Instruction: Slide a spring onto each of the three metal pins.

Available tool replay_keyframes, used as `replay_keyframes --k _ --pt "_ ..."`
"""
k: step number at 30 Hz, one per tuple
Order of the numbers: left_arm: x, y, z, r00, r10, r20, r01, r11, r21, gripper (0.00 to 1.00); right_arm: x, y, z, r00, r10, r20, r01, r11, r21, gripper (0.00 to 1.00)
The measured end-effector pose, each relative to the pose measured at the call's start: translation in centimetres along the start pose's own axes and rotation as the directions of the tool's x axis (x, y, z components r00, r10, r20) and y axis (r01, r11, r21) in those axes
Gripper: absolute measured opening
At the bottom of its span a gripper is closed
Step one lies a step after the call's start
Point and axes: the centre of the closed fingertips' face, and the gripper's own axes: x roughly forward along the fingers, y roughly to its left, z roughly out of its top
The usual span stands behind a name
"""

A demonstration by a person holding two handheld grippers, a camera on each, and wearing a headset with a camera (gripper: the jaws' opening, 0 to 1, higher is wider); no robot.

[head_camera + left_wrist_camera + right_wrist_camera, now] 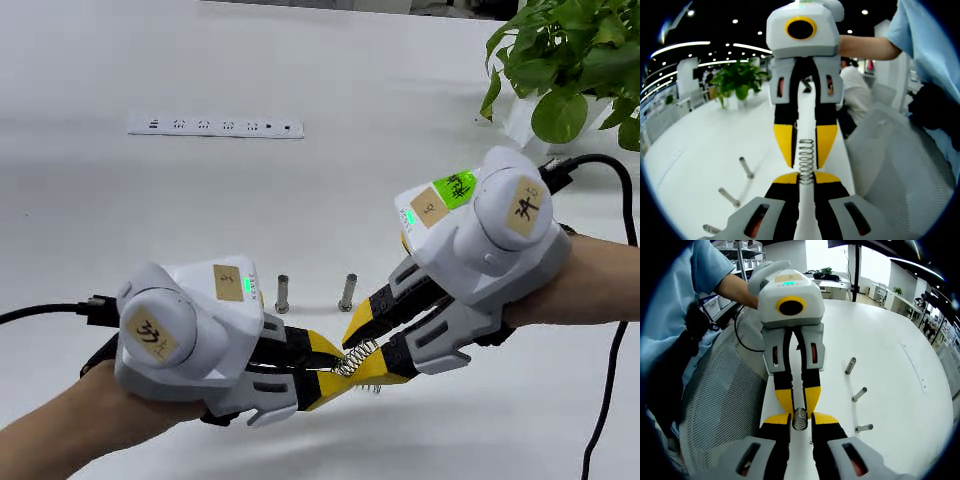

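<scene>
The left tool (806, 179) is pinching one end of the spring (356, 358). The right tool (800, 421) is closing on the other end, with a jaw touching each side. The spring is hanging in the air between them, with its long side running from tool to tool. Just beside the spring, a third pin (851, 365) seems to be wearing a spring already. Past the spring, two bare pins (282, 293) (347, 291) are standing up on the desk (150, 220). The right tool is nearer to them. I think the spring is needing a turn, so one open end is facing down over a pin.
</scene>
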Motion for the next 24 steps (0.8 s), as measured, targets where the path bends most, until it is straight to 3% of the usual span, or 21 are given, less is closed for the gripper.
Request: replay_keyframes --k 24 --pt "0.47 -0.37 0.24 0.9999 -0.009 0.007 0.009 1.000 -0.011 0.09 -0.13 0.35 -0.39 0.9996 0.022 -0.015 -0.022 1.000 0.014 0.12"
